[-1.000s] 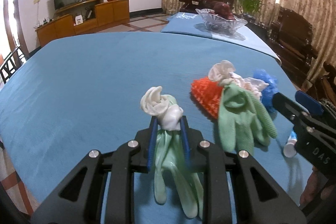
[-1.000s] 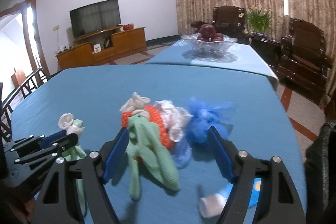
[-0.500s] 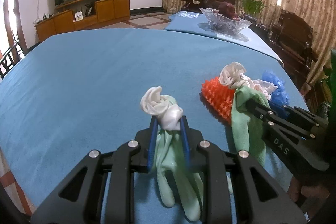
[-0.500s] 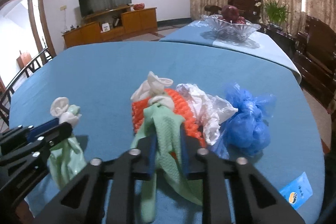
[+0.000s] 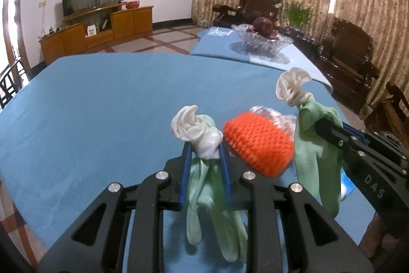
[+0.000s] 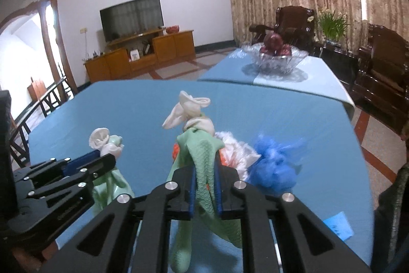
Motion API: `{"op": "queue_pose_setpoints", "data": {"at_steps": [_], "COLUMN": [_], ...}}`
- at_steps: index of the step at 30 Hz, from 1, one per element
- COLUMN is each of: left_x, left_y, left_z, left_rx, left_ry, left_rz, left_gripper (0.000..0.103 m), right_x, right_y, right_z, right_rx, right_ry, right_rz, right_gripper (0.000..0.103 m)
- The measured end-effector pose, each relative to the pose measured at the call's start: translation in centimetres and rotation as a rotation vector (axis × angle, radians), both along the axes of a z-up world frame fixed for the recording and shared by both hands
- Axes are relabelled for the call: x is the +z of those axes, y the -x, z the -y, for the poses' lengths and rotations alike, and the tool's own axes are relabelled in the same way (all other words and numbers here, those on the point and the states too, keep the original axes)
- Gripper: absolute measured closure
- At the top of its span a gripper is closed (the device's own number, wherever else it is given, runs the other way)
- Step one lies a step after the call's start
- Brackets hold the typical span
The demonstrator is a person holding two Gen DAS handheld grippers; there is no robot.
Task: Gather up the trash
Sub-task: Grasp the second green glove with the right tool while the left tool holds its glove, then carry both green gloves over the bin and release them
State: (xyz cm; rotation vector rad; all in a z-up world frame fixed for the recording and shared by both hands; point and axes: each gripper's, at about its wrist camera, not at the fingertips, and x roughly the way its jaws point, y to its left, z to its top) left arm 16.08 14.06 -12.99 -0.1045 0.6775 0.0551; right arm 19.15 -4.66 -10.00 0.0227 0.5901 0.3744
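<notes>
We work over a table (image 6: 294, 119) covered in blue cloth, where the trash lies gathered near the front edge. The step in hand is the pick-up: each gripper has one green glove, and both gloves hang clear of the cloth.

The left gripper (image 5: 204, 165) is clamped on the left glove (image 5: 212, 186) just below its knotted white cuff; the fingers of the glove dangle beneath the jaws. The right gripper (image 6: 205, 186) has just been closing, and its jaws now pinch the textured right glove (image 6: 202, 157) at mid-length, the white cuff standing above them.

Remaining on the table are the blue plastic bag (image 6: 274, 163), the crumpled white bag (image 6: 236, 150) beside it, the orange knitted piece (image 5: 258, 142) lying between the two gloves in the left wrist view, and a small blue packet (image 6: 340, 224) near the right edge.

No bin or trash bag is visible in either view. We judge that the next move calls for carrying both gloves to a receptacle out of view and releasing them there, then returning for the four remaining items. Keep both grips firm during transport, as the gloves are limp and may slip.
</notes>
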Motion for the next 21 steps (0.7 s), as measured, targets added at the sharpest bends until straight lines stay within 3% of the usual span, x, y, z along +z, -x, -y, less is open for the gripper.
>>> {"op": "queue_pose_setpoints", "data": {"at_steps": [11,21], "left_x": [4.0,6.6], "left_y": [0.5,-0.1], "left_z": [5.6,14.0], "left_rx": [-0.104,-0.262], "left_ry": [0.017,0.036], "left_rz": [0.067,0.124], "left_gripper": [0.082,0.082], "right_x": [4.5,7.3], "right_y": [2.8,5.3], "right_z": [6.5,13.5], "right_rx": [-0.099,-0.225], "right_ry": [-0.035,-0.004], "right_rz": [0.056,0.107], "right_gripper": [0.091,0.091]}}
